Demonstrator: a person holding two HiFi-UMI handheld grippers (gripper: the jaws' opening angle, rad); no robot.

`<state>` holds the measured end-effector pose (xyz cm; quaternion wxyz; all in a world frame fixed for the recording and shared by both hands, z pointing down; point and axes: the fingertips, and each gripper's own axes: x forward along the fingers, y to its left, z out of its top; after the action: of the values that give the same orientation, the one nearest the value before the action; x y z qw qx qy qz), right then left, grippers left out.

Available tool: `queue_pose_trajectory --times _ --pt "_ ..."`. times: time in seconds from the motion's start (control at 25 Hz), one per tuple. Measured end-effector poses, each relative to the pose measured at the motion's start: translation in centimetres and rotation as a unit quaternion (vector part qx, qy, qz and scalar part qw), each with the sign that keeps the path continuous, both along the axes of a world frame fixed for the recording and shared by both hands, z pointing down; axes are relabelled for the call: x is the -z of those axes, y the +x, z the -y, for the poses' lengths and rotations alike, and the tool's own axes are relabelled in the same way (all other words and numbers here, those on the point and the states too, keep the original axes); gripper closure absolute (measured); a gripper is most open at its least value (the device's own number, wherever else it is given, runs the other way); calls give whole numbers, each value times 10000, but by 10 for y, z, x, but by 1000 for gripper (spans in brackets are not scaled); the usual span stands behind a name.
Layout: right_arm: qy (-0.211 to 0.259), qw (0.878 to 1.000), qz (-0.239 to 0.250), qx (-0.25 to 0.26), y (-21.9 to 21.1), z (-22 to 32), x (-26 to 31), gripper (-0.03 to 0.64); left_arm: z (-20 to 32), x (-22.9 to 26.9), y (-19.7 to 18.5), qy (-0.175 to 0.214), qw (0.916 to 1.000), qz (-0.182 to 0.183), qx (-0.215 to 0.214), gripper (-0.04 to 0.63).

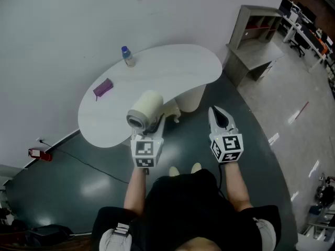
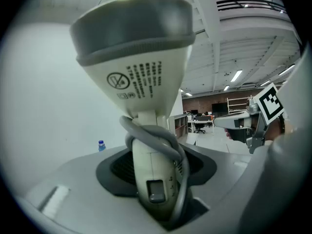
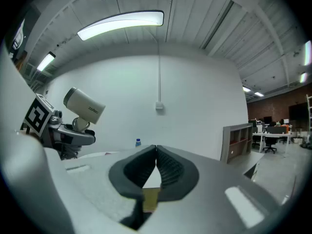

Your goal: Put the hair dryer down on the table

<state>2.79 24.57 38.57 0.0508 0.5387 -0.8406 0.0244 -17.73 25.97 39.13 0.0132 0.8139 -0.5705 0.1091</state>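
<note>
Gripping hair dryer (image 1: 145, 112) by cord-wrapped handle in left hand-held gripper (image 1: 153, 125), aloft near tabletop (image 1: 172, 67) edge; right hand-held gripper (image 1: 220, 117) closed, empty. Might roll off if released near that edge

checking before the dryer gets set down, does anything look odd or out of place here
Nothing looks spilled or damaged. One oddity: the cream hair dryer has its grey cord wound round the handle, right where the left gripper clamps it. On the white curved table, the blue-capped bottle stands upright.
</note>
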Motion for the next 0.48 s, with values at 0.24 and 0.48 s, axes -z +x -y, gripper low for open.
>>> queue_pose_trajectory --times 0.24,0.48 --pt "-16 10000 23 -31 3 -1 0 611 0 -1 3 -19 10000 23 -19 364" --pt "-13 9999 -30 -122 2 0 -2 611 0 -4 2 -64 9999 16 -89 364"
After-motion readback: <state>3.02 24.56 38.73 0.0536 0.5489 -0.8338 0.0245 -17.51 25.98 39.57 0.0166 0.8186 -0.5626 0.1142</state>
